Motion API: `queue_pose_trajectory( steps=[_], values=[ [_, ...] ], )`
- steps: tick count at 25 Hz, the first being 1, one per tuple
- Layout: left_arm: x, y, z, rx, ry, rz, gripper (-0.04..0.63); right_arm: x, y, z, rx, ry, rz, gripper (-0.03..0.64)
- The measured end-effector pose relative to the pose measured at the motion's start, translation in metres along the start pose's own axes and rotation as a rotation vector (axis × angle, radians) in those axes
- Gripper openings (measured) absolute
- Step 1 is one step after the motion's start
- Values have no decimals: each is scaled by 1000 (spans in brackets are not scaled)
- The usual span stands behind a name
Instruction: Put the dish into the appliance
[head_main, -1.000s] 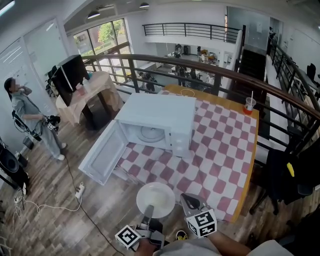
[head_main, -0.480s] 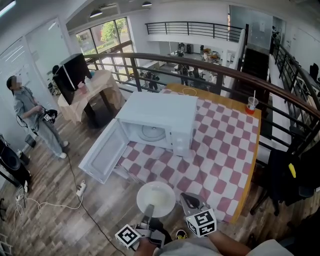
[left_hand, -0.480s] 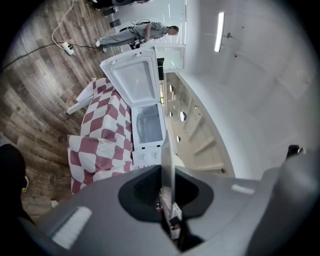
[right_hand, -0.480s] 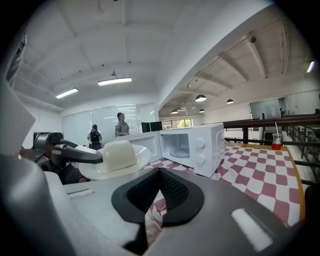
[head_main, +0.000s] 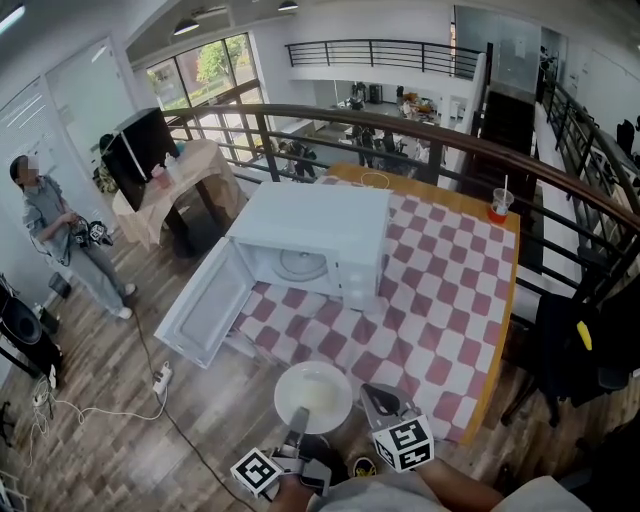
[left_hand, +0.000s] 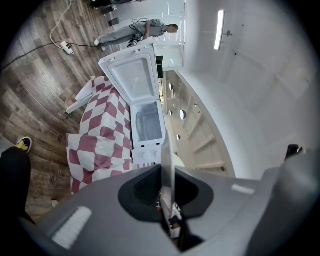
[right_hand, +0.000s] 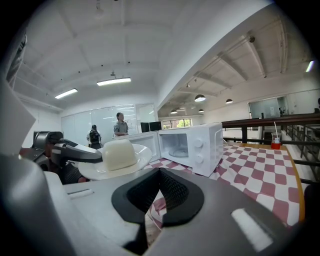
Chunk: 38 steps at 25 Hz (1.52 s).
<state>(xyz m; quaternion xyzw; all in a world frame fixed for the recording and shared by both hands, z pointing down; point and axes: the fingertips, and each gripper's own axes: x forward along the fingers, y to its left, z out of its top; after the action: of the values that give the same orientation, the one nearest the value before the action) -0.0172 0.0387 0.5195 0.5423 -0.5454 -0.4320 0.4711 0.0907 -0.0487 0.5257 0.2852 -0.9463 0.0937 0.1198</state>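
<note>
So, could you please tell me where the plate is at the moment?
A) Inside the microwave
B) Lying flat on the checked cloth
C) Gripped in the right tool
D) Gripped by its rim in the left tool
D: the left tool is closed on the rim of the plate, which is short of the open microwave; the right tool holds nothing.

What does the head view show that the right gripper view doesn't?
Only the head view: the microwave's top, the power strip on the floor, and the right gripper's marker cube. Only the right gripper view: the side profile of the pale dome on the plate, and the right gripper's jaws together with nothing between them. Both: the microwave with its door open, the plate held by the left gripper, and the red cup.
</note>
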Motion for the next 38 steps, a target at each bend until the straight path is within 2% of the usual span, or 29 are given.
queue_pose_trajectory(
  steps=[6,15,27,38],
  values=[
    [8,1,7,-7,12,-10,29,11,-5,3,-8,5,-14,-3],
    [35,11,40,-28,16,-7,29,50,-7,11,-23,21,-24,-3],
    [88,21,111,-30,1,-2,29,128,-17,42,-37,37,-28,-3],
    [131,22,165,-47,32,-11,29,180,-20,67,-41,57,-70,-3]
  ],
)
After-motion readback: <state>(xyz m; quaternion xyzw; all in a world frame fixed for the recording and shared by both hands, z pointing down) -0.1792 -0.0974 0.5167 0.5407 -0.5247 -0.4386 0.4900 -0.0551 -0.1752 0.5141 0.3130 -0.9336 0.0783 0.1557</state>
